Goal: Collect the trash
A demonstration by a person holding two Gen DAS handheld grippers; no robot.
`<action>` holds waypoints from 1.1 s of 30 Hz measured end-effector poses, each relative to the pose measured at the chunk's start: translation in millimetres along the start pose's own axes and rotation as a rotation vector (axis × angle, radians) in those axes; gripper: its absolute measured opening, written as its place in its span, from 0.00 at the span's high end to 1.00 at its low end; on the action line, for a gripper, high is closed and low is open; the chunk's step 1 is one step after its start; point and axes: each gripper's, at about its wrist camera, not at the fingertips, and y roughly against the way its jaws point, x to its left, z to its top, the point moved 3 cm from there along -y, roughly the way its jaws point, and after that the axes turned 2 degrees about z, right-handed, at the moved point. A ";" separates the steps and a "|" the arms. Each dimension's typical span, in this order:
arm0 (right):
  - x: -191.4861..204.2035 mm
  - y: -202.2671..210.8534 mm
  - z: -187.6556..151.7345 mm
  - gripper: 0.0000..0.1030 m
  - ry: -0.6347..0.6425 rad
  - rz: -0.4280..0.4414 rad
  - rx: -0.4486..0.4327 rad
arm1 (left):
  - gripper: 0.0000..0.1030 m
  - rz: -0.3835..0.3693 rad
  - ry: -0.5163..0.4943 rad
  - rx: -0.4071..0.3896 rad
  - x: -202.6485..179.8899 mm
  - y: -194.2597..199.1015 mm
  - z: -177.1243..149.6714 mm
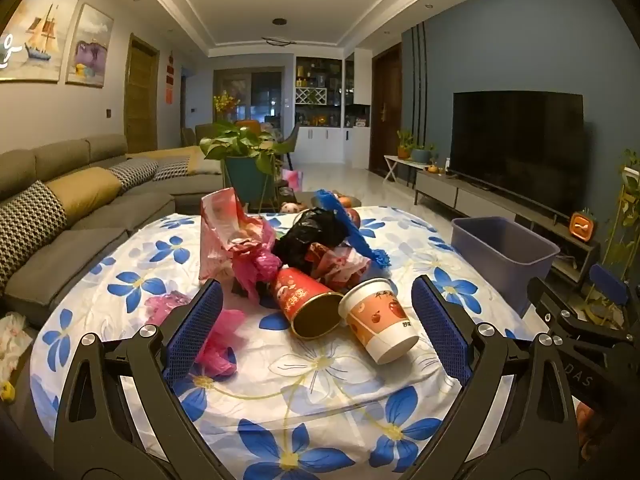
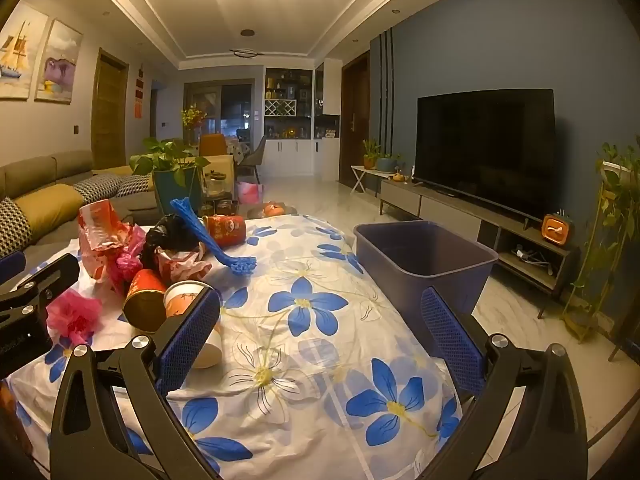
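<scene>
The left tongs (image 1: 316, 324) stand wide apart with nothing gripped, low over the flowered cloth (image 1: 320, 400) on the bench. The right tongs (image 2: 320, 332) are spread just as wide and empty.

Taking the white paper cup (image 1: 378, 326) as the landmark: it lies on its side nearest the left tongs, ahead of their blue pads, not touched by them. Touching its left side lies a red can (image 1: 306, 300), open mouth toward the camera. Left of the cup, by the left pad, sits a pink plastic bag (image 1: 218, 342). Beyond the cup lie crumpled red wrappers (image 1: 232, 232), a black bag (image 1: 316, 236) and a blue foam net (image 1: 352, 232). Well to the right of the cup, at the bench's edge, stands the purple bin (image 2: 424, 256).
</scene>
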 end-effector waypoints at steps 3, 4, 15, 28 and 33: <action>-0.7 0.7 0.5 0.05 0.001 -0.003 -0.003 | 0.09 0.002 -0.004 0.001 -2.8 0.7 -0.2; -0.7 0.7 0.7 0.05 0.001 -0.002 -0.002 | 0.09 0.002 -0.005 0.001 -4.2 1.0 -0.3; -1.8 2.5 1.9 0.05 -0.008 0.001 -0.008 | 0.09 -0.003 0.018 0.003 0.9 2.2 4.4; -1.9 2.8 0.9 0.05 -0.011 0.001 -0.015 | 0.09 -0.006 0.028 0.002 2.4 0.5 3.2; 1.0 3.9 10.9 0.05 -0.010 0.001 -0.016 | 0.09 -0.002 0.032 0.001 4.1 0.3 3.1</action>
